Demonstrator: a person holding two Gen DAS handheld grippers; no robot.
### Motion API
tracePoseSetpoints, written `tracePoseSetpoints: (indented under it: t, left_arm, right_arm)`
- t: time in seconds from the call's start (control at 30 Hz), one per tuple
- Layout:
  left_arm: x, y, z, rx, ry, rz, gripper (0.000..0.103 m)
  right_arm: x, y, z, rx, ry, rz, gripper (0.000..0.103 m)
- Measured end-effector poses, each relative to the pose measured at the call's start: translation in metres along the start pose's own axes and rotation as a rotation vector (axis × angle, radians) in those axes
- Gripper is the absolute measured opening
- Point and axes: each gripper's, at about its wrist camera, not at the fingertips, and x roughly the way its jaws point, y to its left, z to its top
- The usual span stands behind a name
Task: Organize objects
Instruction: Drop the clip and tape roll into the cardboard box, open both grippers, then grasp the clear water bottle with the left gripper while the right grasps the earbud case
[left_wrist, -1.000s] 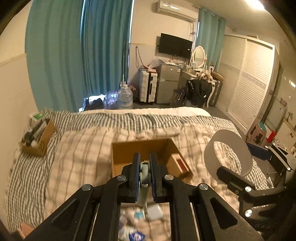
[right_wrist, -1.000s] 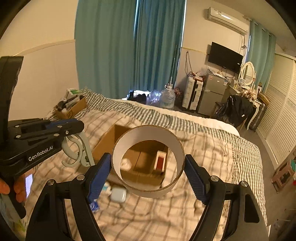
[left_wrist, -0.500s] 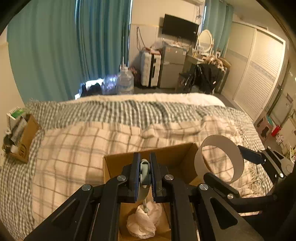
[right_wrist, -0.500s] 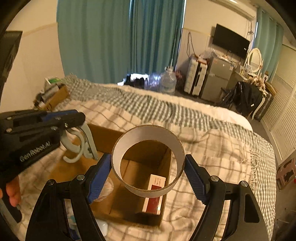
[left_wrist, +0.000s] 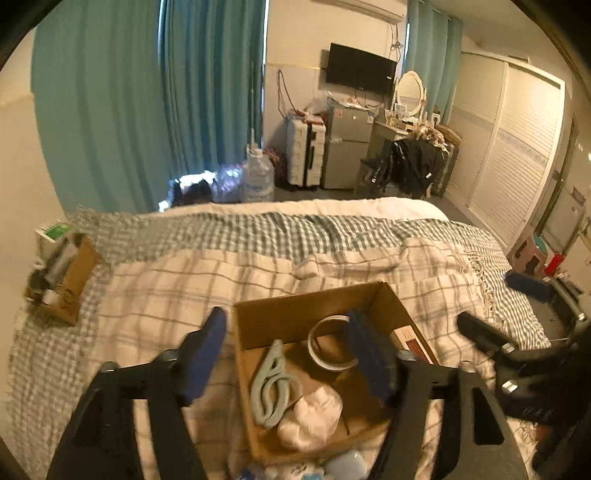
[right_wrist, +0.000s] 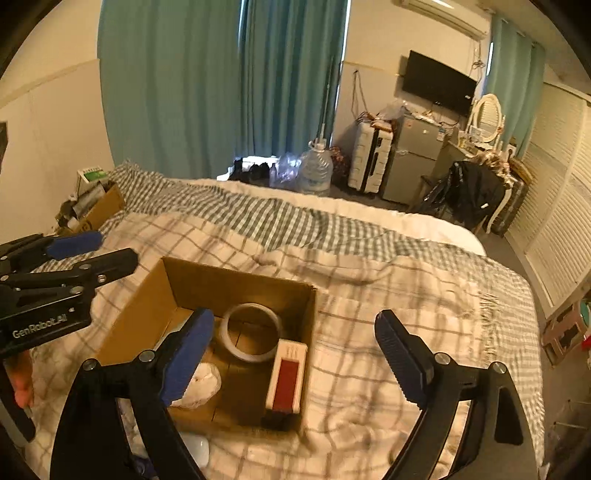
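An open cardboard box (left_wrist: 306, 302) (right_wrist: 236, 277) sits on the checked bedcover. In it lie a pale blue-grey hook (left_wrist: 271, 384), a white tape ring (left_wrist: 332, 347) (right_wrist: 251, 332), a crumpled white tissue (left_wrist: 310, 415) (right_wrist: 201, 380) and a red and white box (right_wrist: 288, 376). My left gripper (left_wrist: 286, 352) is open and empty above the box. My right gripper (right_wrist: 295, 350) is open and empty above the box's right side. The left gripper also shows at the left of the right wrist view (right_wrist: 55, 273).
A second cardboard box (left_wrist: 62, 280) (right_wrist: 96, 206) with small items stands at the bed's far left. Small white and blue items (left_wrist: 325, 469) lie on the cover in front of the box. Beyond the bed are a water bottle (left_wrist: 258, 179), suitcase and fridge.
Both grippers have opened. The hook has dropped from the left gripper into the box, and the tape ring from the right gripper into the box.
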Motion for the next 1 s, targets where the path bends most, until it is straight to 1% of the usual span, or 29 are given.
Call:
tracePoseSetpoints:
  t: [0.03, 0.07, 0.17, 0.23, 0.27, 0.4, 0.53, 0.67, 0.8, 0.9, 1.0]
  left_arm:
    - [-0.011, 0.0, -0.001, 0.002, -0.013, 0.013, 0.086]
    - [-0.023, -0.001, -0.003, 0.004, -0.03, 0.024, 0.093]
    - [-0.057, -0.001, -0.009, 0.003, -0.072, 0.045, 0.102]
    - [-0.082, -0.001, -0.018, 0.003, -0.093, 0.031, 0.103]
    - [-0.091, -0.001, -0.022, 0.004, -0.098, 0.031, 0.103]
    - [-0.122, -0.003, -0.039, 0.028, -0.121, 0.071, 0.103]
    - [-0.146, -0.001, -0.063, 0.051, -0.147, 0.114, 0.103]
    - [-0.16, 0.0, -0.092, 0.076, -0.152, 0.142, 0.103]
    - [-0.163, -0.002, -0.121, 0.079, -0.127, 0.143, 0.103]
    - [-0.154, -0.003, -0.14, 0.069, -0.108, 0.154, 0.103]
    - [-0.136, 0.002, -0.159, 0.043, -0.084, 0.178, 0.103]
  right_arm:
    - [-0.013, -0.001, 0.0, 0.002, -0.009, -0.015, 0.092]
    - [-0.024, -0.003, 0.0, 0.006, -0.017, -0.028, 0.093]
    - [-0.064, -0.009, -0.005, 0.021, -0.053, -0.031, 0.096]
    - [-0.087, -0.01, -0.01, 0.026, -0.078, -0.037, 0.102]
    - [-0.098, -0.01, -0.013, 0.024, -0.093, -0.045, 0.103]
    - [-0.138, -0.011, -0.028, 0.017, -0.135, -0.074, 0.103]
    - [-0.165, -0.008, -0.046, 0.017, -0.162, -0.062, 0.103]
    - [-0.181, 0.0, -0.071, 0.007, -0.162, -0.05, 0.103]
    - [-0.184, 0.008, -0.098, 0.004, -0.148, -0.041, 0.103]
    - [-0.176, 0.011, -0.116, 0.028, -0.137, -0.028, 0.103]
    - [-0.157, 0.012, -0.128, 0.052, -0.096, -0.018, 0.103]
